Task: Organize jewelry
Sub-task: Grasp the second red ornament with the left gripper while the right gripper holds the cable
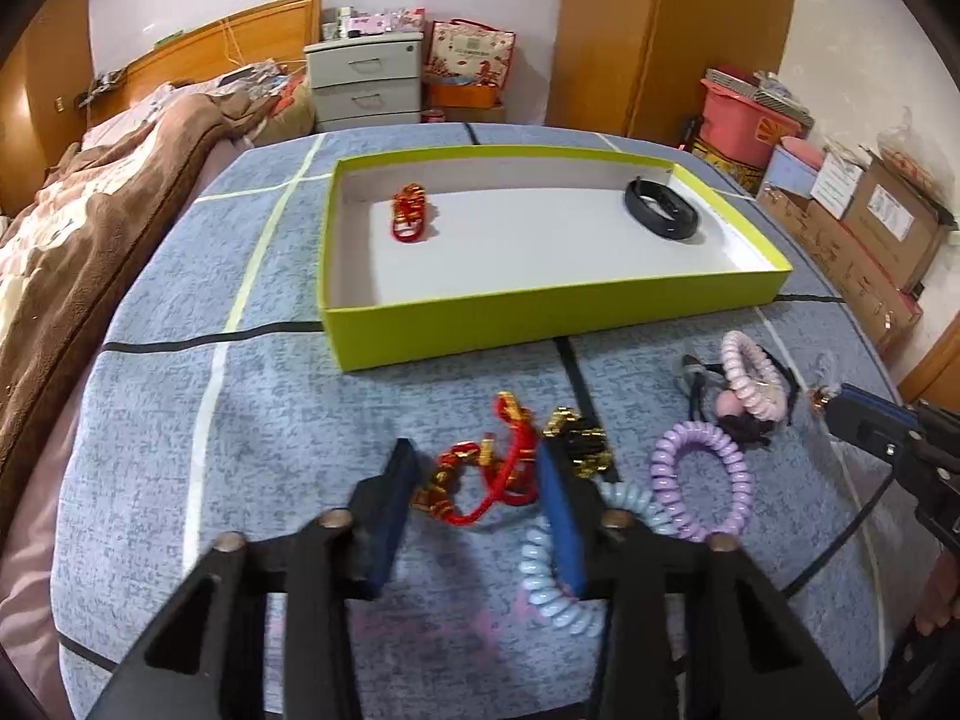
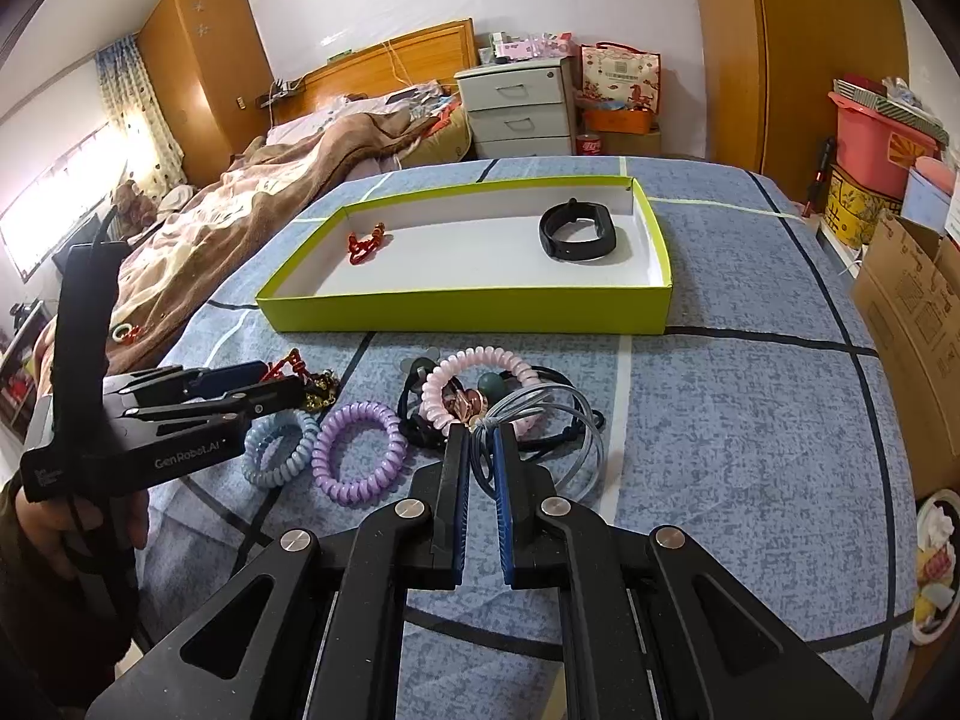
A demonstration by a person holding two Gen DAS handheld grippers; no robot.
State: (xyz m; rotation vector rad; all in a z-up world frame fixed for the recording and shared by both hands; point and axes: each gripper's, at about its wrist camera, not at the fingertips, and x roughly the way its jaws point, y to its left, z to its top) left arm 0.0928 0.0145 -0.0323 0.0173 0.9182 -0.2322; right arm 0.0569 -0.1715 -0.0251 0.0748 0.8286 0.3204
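Note:
A lime-green box lies on the blue bedspread. Inside it are a red-and-gold bracelet at the left and a black band at the right. My left gripper is open, its fingers either side of a red-and-gold bracelet on the bedspread. A black-and-gold bracelet lies beside it. My right gripper is shut on a thin blue-grey hair tie. Purple, pale blue and pink coil ties lie nearby.
A brown blanket covers the bed's left side. A grey drawer unit stands behind. Cardboard boxes and a pink bin line the right wall. Dark hair ties lie in the pile.

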